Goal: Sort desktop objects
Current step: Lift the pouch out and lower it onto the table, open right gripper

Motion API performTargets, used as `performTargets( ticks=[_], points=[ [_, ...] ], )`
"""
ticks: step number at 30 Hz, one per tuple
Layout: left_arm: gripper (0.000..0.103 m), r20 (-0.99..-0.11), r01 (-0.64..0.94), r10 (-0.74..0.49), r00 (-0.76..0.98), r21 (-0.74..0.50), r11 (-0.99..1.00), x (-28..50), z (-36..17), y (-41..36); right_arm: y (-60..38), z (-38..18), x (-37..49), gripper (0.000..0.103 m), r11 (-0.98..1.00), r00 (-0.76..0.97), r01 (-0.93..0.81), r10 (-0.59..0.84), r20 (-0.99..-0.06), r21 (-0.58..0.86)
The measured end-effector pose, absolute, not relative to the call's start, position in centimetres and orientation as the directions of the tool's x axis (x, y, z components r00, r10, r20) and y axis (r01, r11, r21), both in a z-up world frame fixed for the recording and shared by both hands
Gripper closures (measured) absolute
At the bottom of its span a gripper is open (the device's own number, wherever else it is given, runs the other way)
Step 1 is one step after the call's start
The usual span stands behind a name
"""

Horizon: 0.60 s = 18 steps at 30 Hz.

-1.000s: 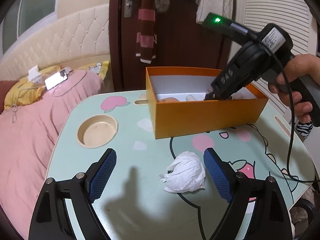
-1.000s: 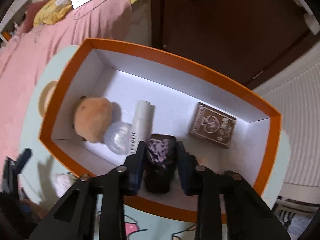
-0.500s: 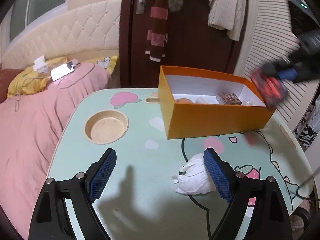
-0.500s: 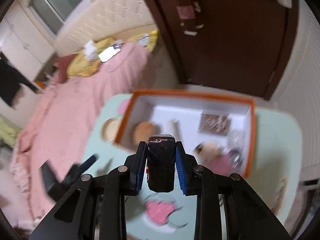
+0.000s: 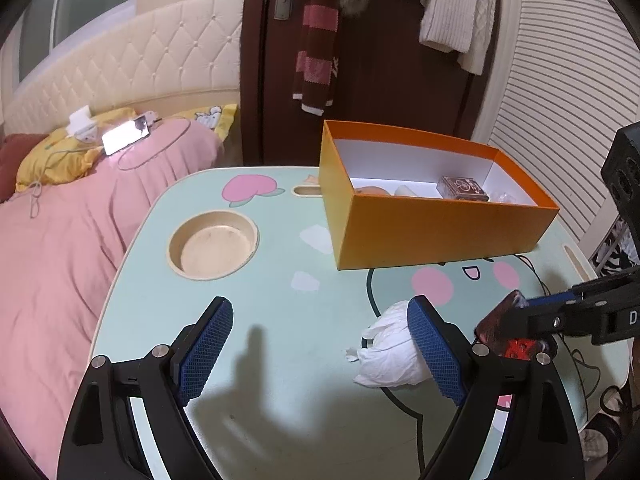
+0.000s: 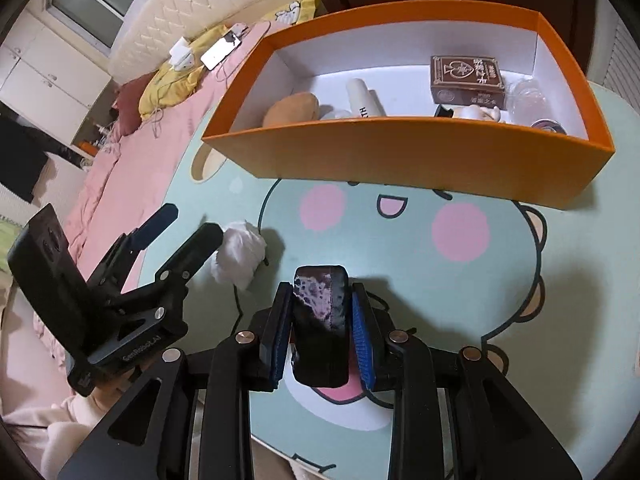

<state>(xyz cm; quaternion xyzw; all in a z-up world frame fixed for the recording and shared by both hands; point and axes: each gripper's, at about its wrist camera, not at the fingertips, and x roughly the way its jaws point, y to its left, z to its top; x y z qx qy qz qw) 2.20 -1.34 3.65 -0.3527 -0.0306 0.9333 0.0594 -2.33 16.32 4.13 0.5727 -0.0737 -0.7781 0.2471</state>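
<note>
My right gripper (image 6: 322,300) is shut on a small black pouch with a purple-white pattern (image 6: 320,320), held low over the front right of the mint cartoon table (image 5: 280,280). In the left wrist view that right gripper (image 5: 520,320) sits at the right, still holding the dark pouch (image 5: 500,322). My left gripper (image 5: 316,344) is open above the table's front. A crumpled white tissue (image 5: 390,348) lies beside its right finger. The orange box (image 6: 400,152) stands at the back, holding a tan plush, a white tube, a brown card box (image 6: 466,78) and small items.
A round cup recess (image 5: 213,244) is sunk into the table's left side. A pink-covered bed (image 5: 60,220) with a phone and yellow pillow lies to the left. A dark door with hanging clothes (image 5: 320,32) stands behind the box. The left gripper (image 6: 176,236) appears beside the tissue (image 6: 240,254).
My right gripper lifted the black pouch out of the orange box and brought it back and down to the table's front right. The left gripper stayed open, shifting slightly left of the tissue.
</note>
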Motion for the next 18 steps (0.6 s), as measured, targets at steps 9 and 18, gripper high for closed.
performTargets(
  ticks=[9, 18],
  points=[
    [0.014, -0.661, -0.089, 0.136, -0.738, -0.104, -0.991, 2.1, 4.0, -1.5, 18.7, 6.1, -1.7, 0.067, -0.891, -0.402, 0.256, -0.452, -0.796, 0.376],
    [0.014, -0.654, -0.077, 0.181, -0.734, -0.185, -0.980, 1.4, 6.1, -3.2, 20.9, 7.2, -0.9, 0.057, -0.908, -0.528, 0.188, -0.415, -0.741, 0.374]
  ],
)
